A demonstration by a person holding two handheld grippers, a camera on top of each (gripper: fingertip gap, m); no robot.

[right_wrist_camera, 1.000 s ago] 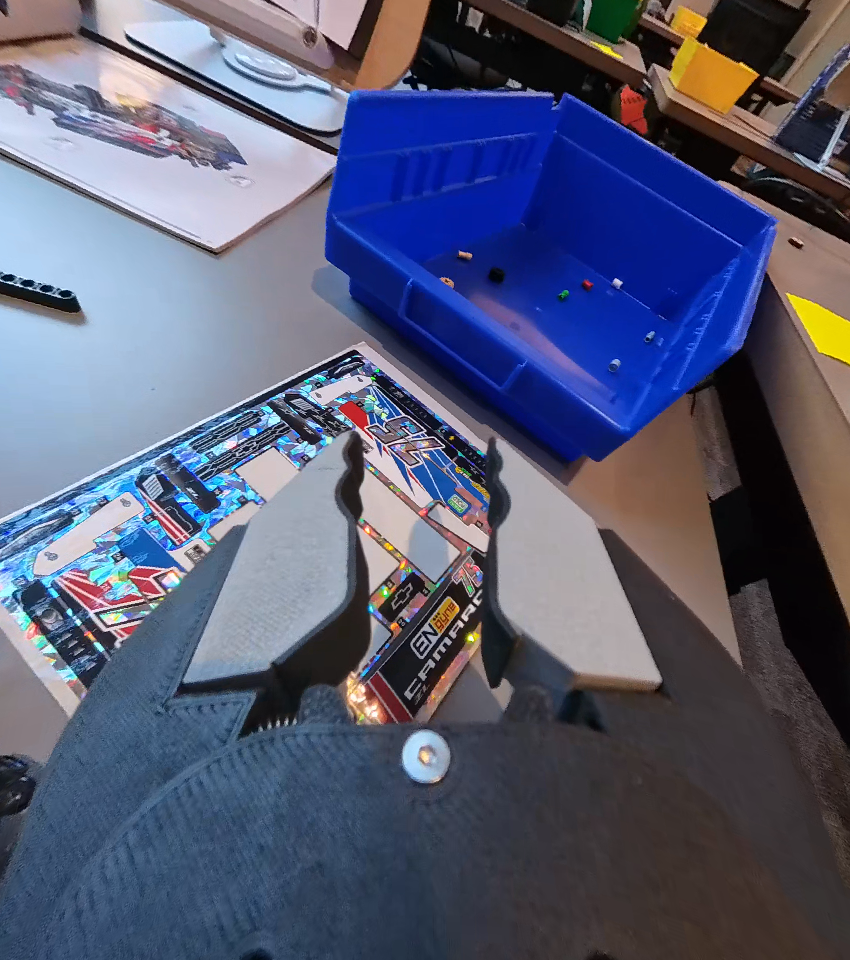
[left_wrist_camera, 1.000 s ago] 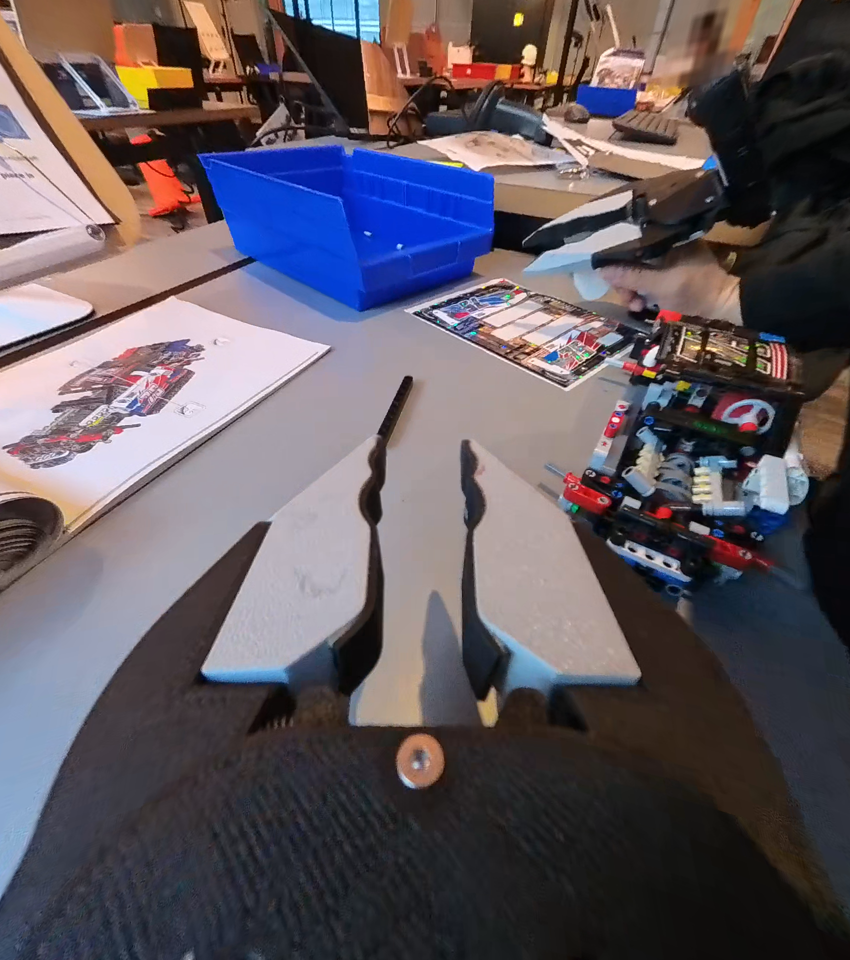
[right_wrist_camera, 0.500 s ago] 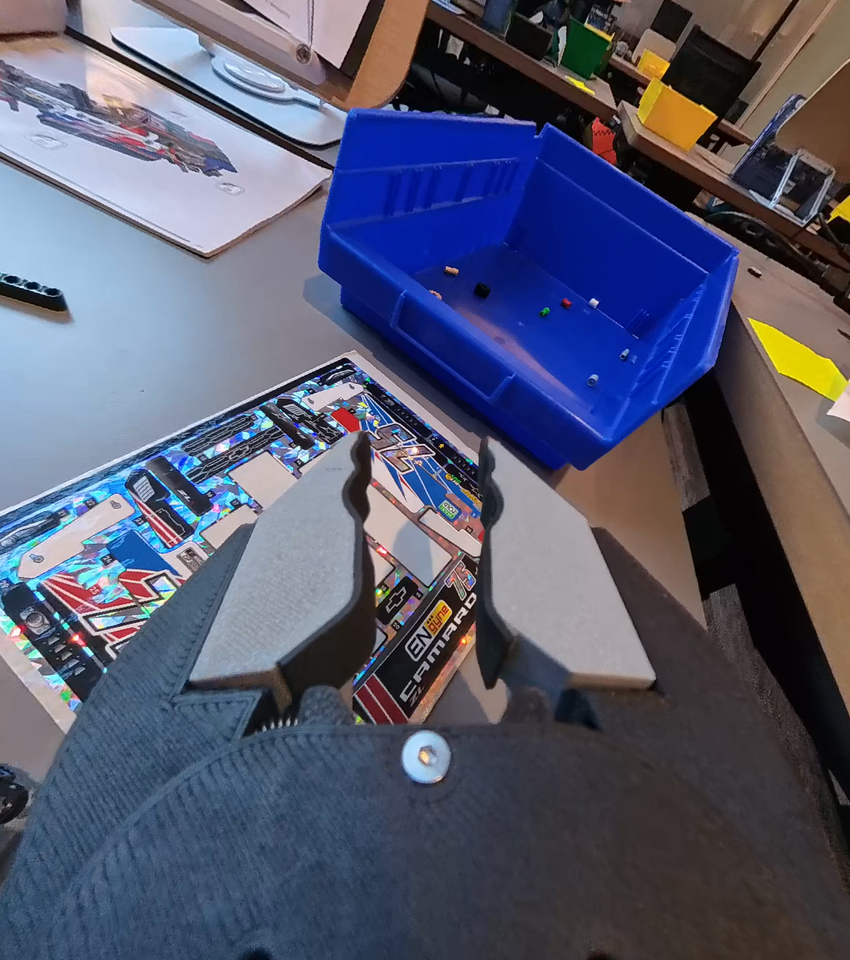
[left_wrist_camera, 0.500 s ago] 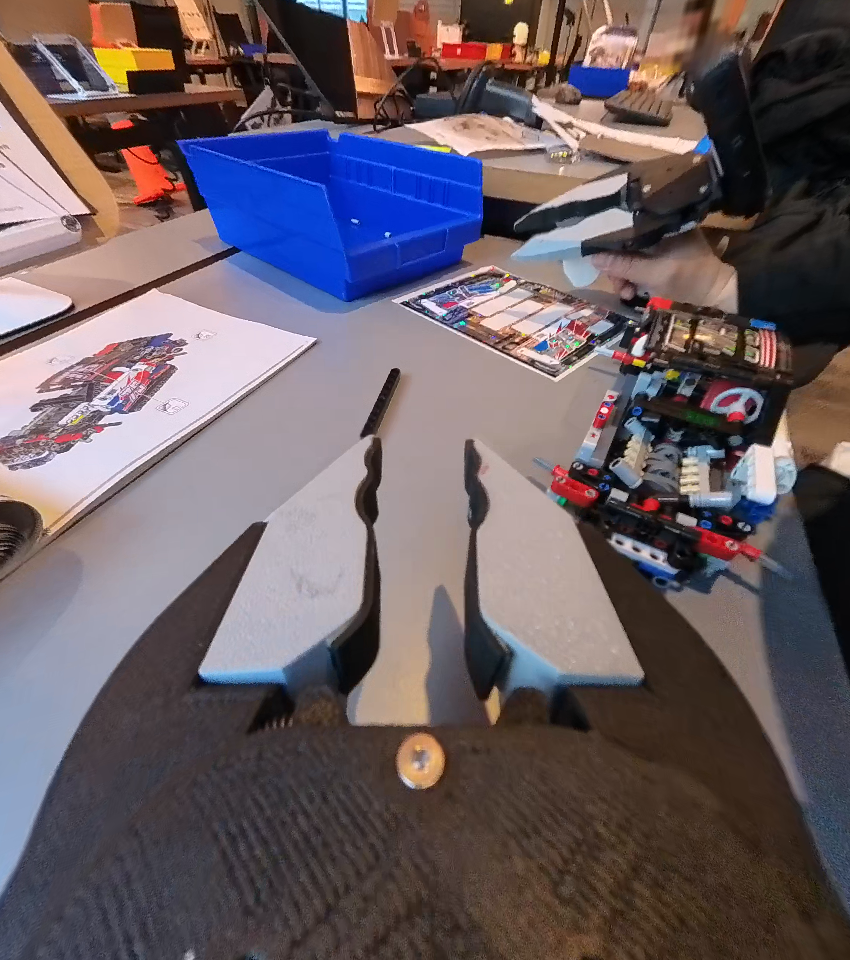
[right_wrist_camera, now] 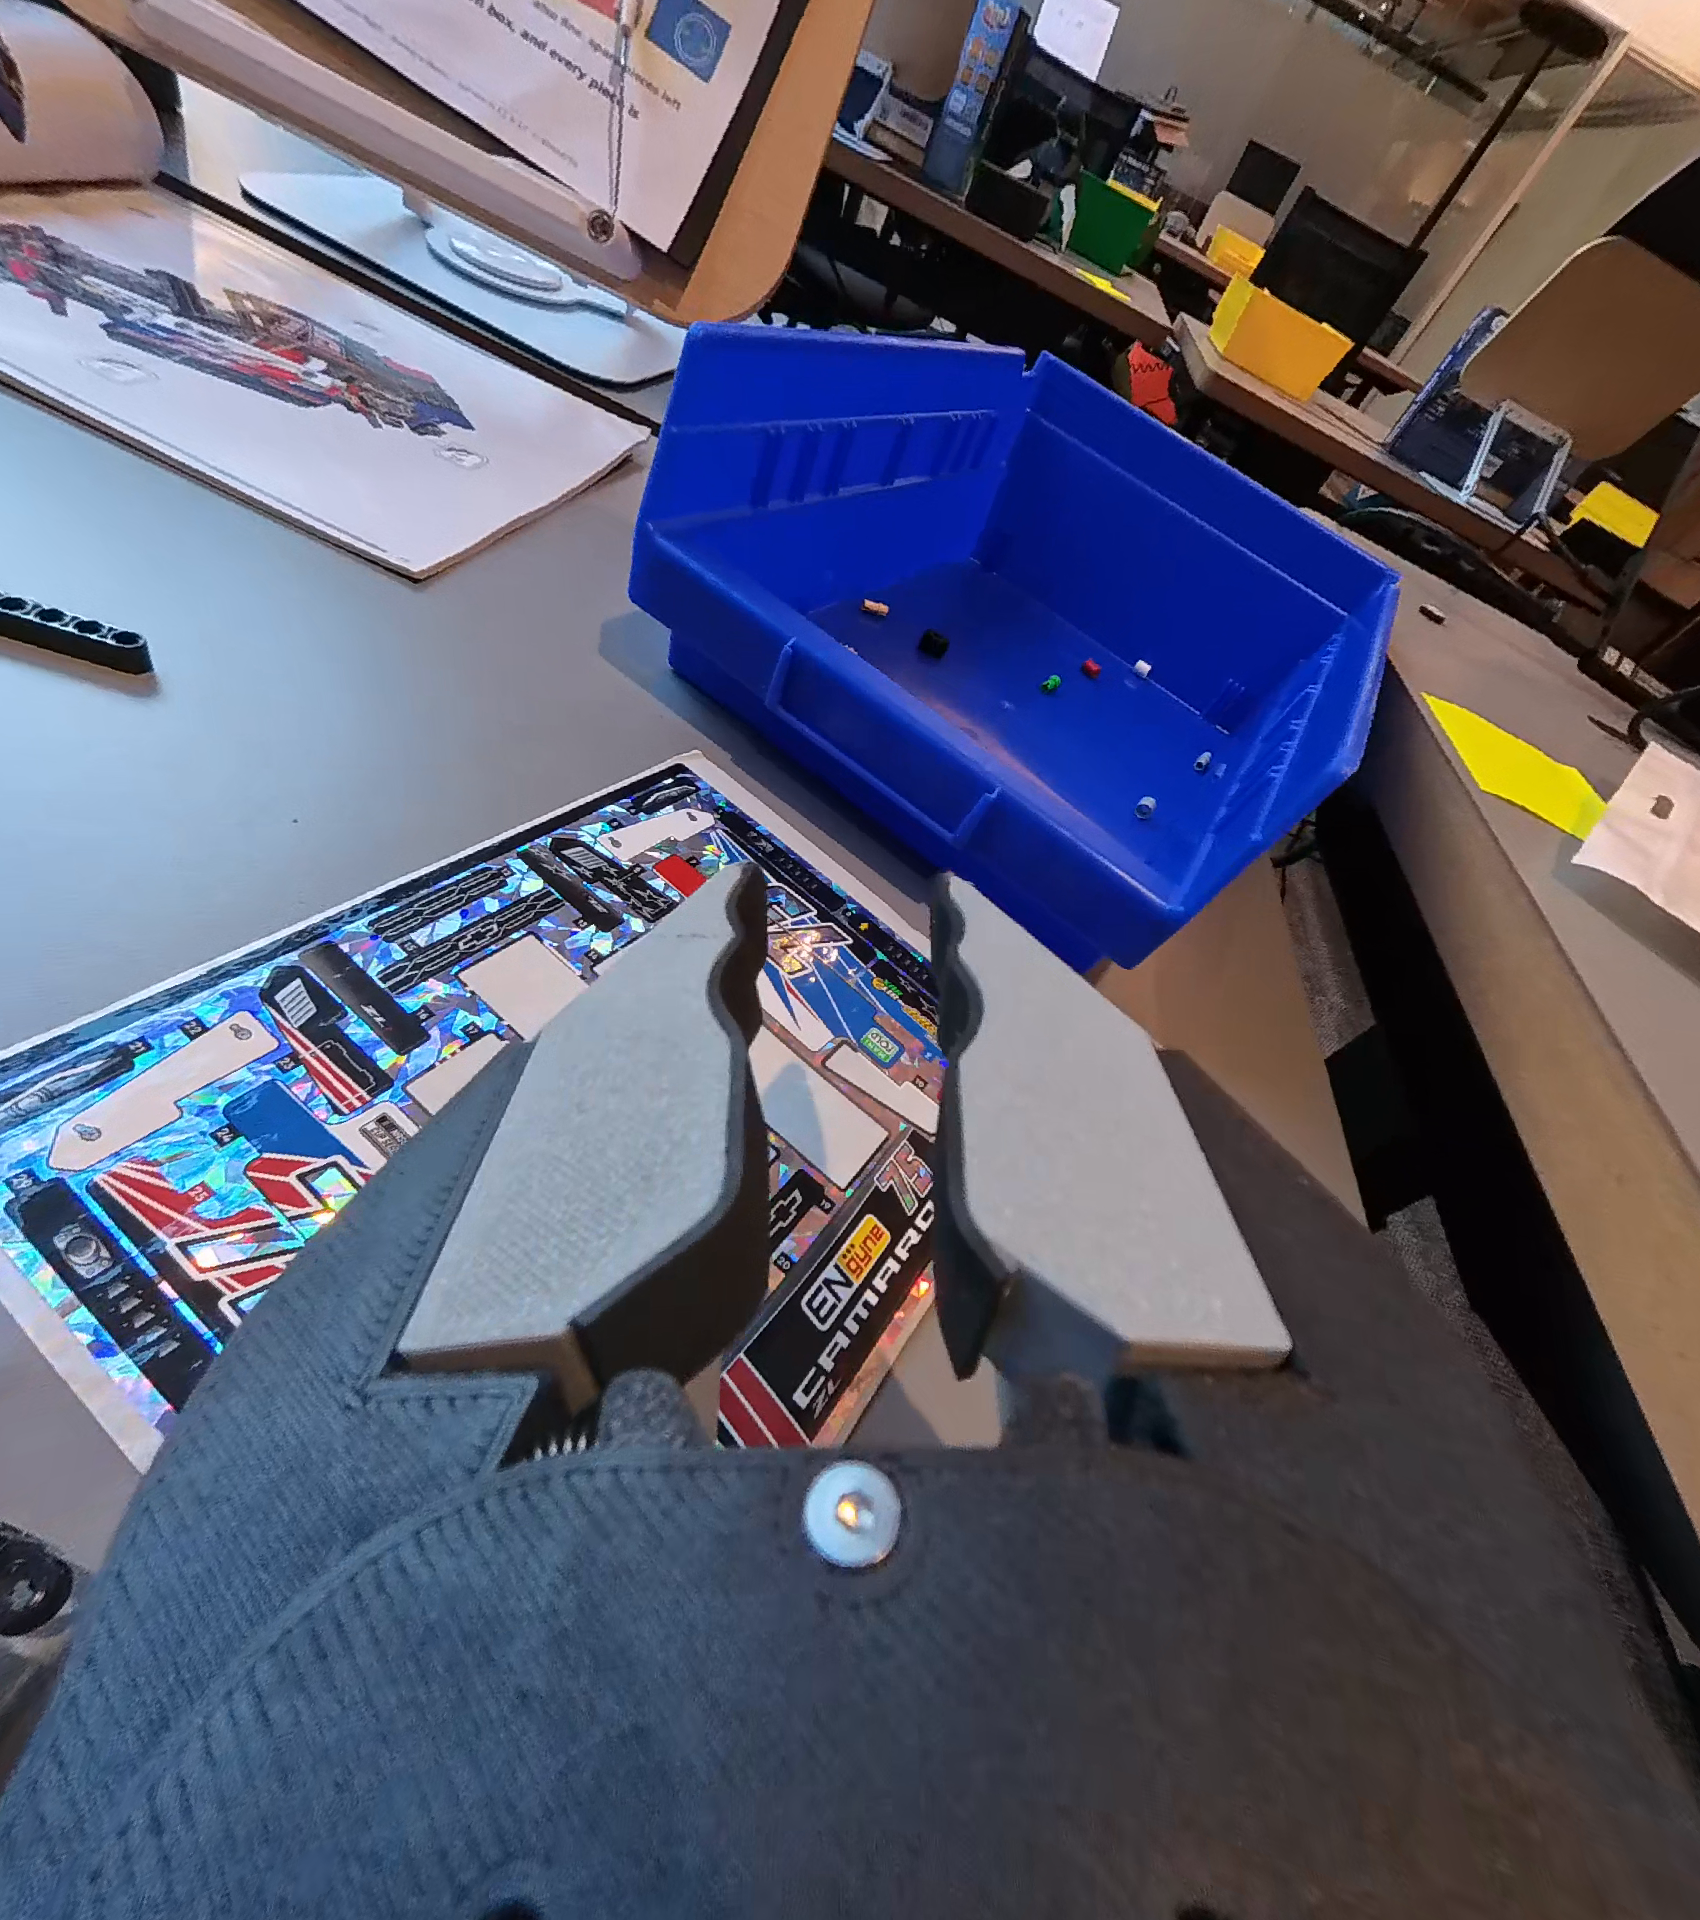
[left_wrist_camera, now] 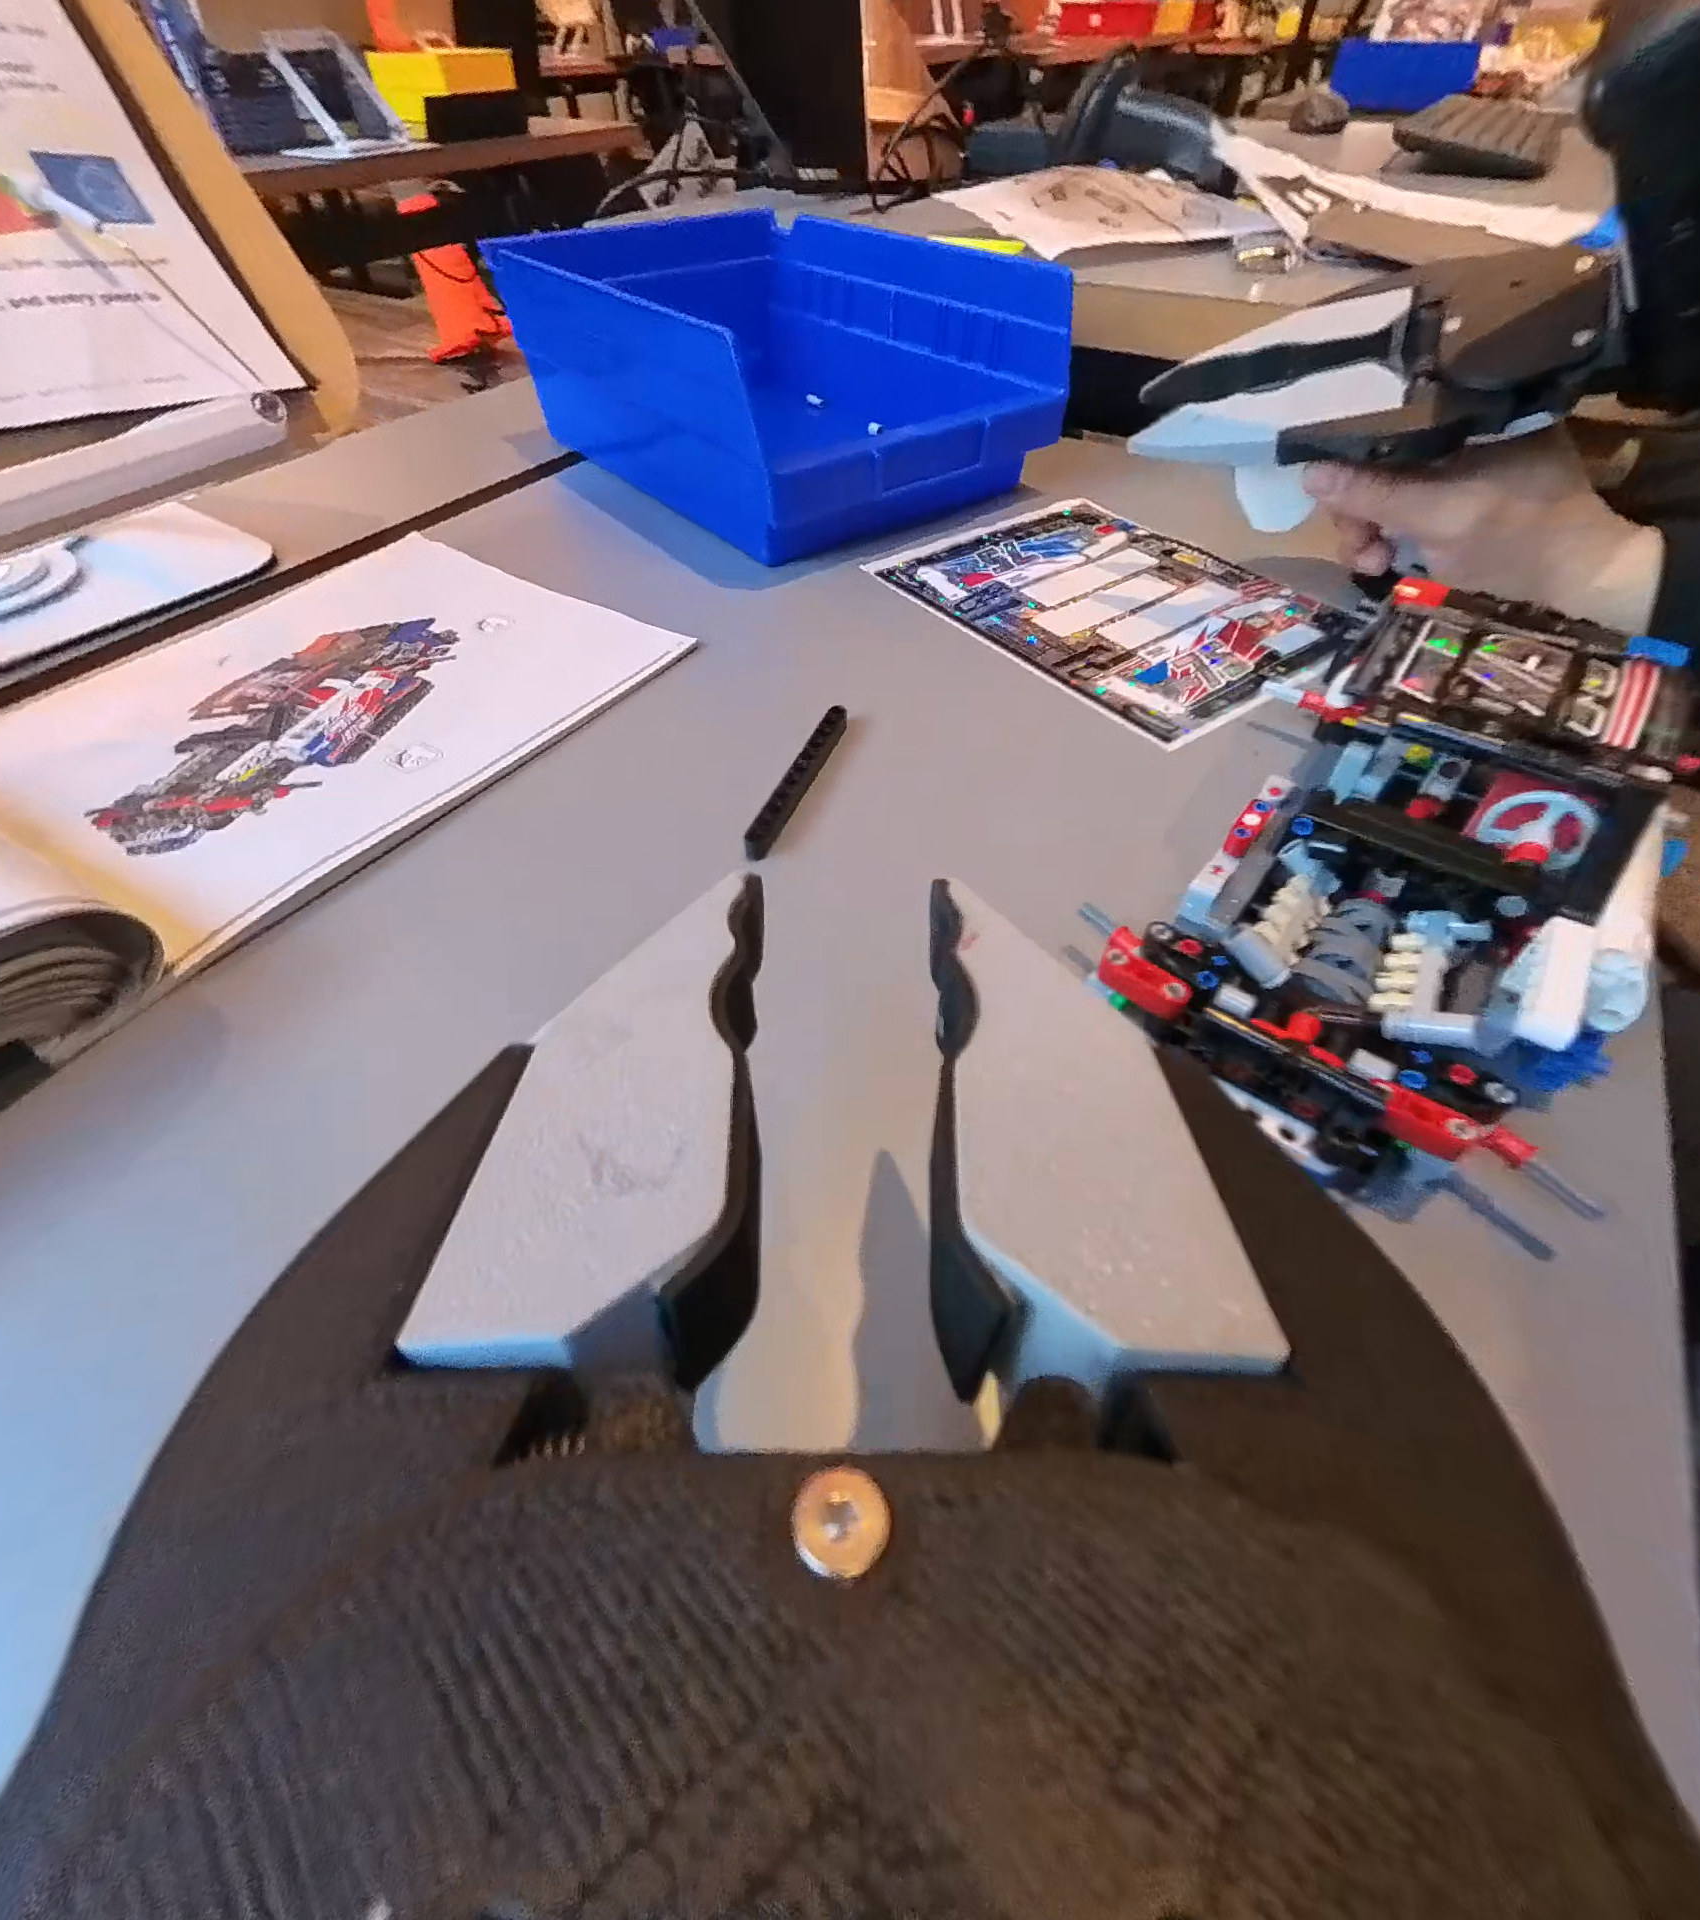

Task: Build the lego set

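Left wrist view, table: a grey top that carries everything named below, with a cluttered workroom blurred behind it.
Instruction booklet: lies open at the left of the table, its printed page showing a picture of a car; the pages curl over at the near edge.
Blue bin: stands at the far middle of the table, beyond the sticker sheet. The right wrist view looks into it and shows a few tiny loose pieces scattered on its floor.
Lego car: the half-built model sits on the table to the right of the left gripper, apart from it, near the table's right edge; a steering wheel and a pale engine block show inside its black and red frame.
Sticker sheet: shiny and multicoloured, flat on the table between the bin and the model, directly under the right gripper.
Left gripper: low over bare table, fingers spread with a clear gap and nothing between them.
Right gripper: held above the sticker sheet and aimed toward the bin, fingers apart and empty; in the left wrist view it hangs in the air past the model.
Black beam: a long holed strip lying alone on the table just ahead of the left gripper's tips, between the booklet and the model.
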